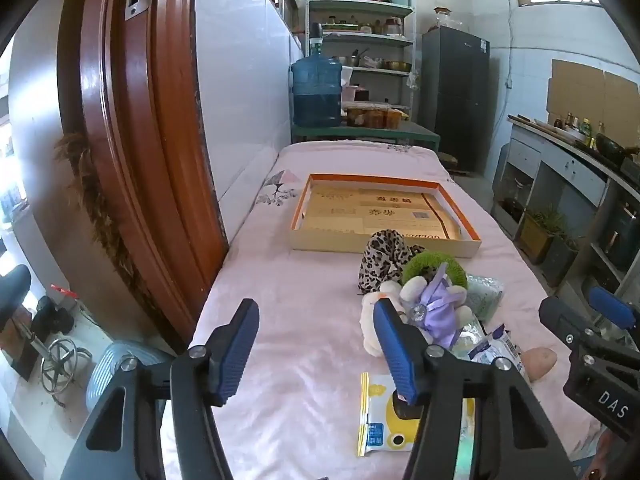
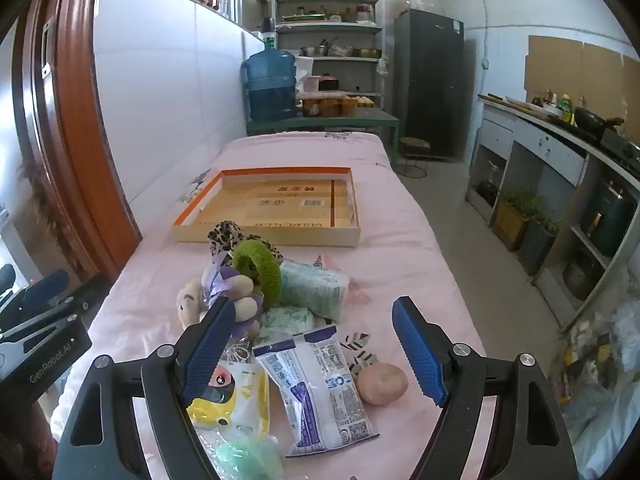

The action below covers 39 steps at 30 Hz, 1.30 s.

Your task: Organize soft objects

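1. Judging from the layout, the step in hand was a first pick from the pile, and it would have gone best if one gripper had closed on a single loose item at the edge, such as the white and blue packet [image 2: 320, 384], rather than on the tangled middle.
2. The left gripper [image 1: 316, 350] hung above the pink cloth [image 1: 280, 320] with its jaws spread and nothing between them.
3. The right gripper [image 2: 312, 350] was likewise spread wide and empty, above the near end of the pile.
4. The soft things lay heaped on the cloth just in front of the shallow box [image 2: 272, 236]: a leopard-print scrunchie [image 2: 226, 234], a green scrunchie [image 2: 260, 266], a plush toy [image 2: 224, 296] with a purple bow, tissue packs [image 2: 314, 286], a yellow packet [image 2: 240, 396] and a pink ball [image 2: 382, 384].
5. The box looked free of soft things, so sorting had probably not begun.
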Tool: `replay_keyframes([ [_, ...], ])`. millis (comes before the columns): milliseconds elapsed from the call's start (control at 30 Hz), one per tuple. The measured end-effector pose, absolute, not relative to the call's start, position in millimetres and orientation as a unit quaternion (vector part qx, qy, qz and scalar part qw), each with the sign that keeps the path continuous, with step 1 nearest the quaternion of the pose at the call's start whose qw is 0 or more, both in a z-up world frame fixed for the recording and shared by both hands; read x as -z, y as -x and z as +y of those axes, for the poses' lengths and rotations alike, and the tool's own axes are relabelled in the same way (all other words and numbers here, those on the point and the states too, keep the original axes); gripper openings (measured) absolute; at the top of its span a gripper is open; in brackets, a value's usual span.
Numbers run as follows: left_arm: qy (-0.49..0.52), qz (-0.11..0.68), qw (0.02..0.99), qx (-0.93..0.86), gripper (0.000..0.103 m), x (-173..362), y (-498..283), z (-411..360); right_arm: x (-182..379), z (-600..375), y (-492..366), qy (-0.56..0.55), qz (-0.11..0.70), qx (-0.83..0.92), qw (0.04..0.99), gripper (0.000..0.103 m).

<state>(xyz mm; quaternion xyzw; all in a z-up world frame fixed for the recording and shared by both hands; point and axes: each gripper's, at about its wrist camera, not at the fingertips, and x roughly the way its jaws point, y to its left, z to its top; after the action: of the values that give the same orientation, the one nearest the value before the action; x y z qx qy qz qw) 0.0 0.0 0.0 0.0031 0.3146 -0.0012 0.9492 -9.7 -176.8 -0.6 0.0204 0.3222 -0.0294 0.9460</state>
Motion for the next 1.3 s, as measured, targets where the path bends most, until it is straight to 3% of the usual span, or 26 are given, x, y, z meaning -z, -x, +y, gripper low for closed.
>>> replay_keyframes([
  [1300, 0.0, 0.321, 0.947, -0.007, 0.059, 10, -9, 5, 11, -176, 4, -0.028, 0.328, 0.011, 0.944, 0.082],
])
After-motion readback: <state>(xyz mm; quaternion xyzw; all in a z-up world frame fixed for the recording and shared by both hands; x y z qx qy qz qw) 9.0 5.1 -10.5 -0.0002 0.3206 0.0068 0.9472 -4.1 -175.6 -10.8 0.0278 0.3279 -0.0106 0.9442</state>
